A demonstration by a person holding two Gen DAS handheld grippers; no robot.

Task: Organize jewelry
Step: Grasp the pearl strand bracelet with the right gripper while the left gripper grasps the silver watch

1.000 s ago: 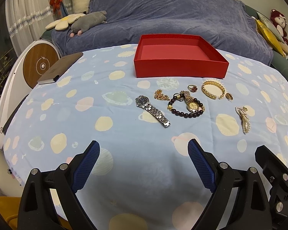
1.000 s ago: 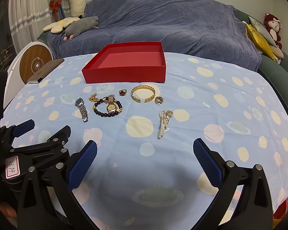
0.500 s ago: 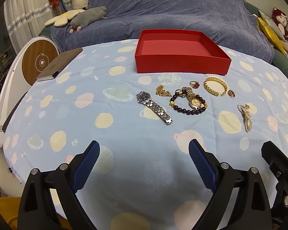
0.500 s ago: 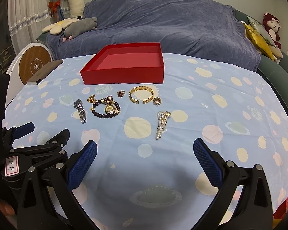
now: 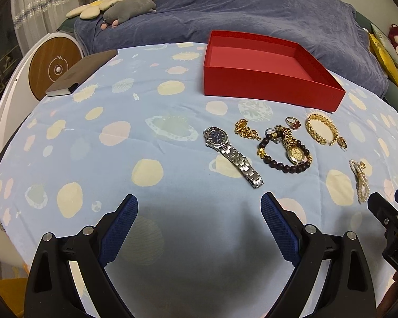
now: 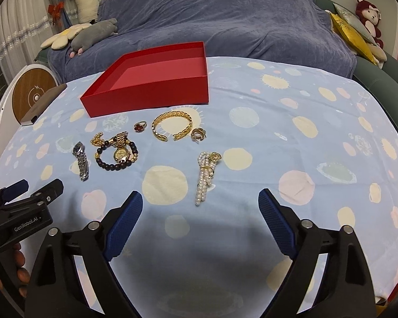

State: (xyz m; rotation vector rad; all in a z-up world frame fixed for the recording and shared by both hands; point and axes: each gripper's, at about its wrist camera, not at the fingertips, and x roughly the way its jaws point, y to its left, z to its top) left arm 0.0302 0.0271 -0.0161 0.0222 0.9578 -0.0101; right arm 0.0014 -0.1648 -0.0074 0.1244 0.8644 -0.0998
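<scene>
A table under a pale blue cloth dotted with cream and pink spots fills both views, with a sofa draped in a dark blue blanket behind it and plush toys along the upper left of the frame. A red box sits open at upper centre of the left wrist view, its inside bare. A dark notebook lies on the table at the upper left.

The jewelry is spread on the cloth just in front of the box. In the left wrist view, right of centre, a silver watch lies stretched out; beside it a gold chain, then a dark bead bracelet overlapping a gold watch. A red-stone ring and a gold bangle lie nearer the box, with a small gold earring just beside the bangle. A pearl strand lies apart from the rest, at centre of the right wrist view.

The left hand-held gripper hangs over bare cloth at the bottom of its frame, fingers wide apart, holding nothing. The right hand-held gripper is likewise spread wide and holds nothing, the pearl strand's near end just beyond its fingertips
</scene>
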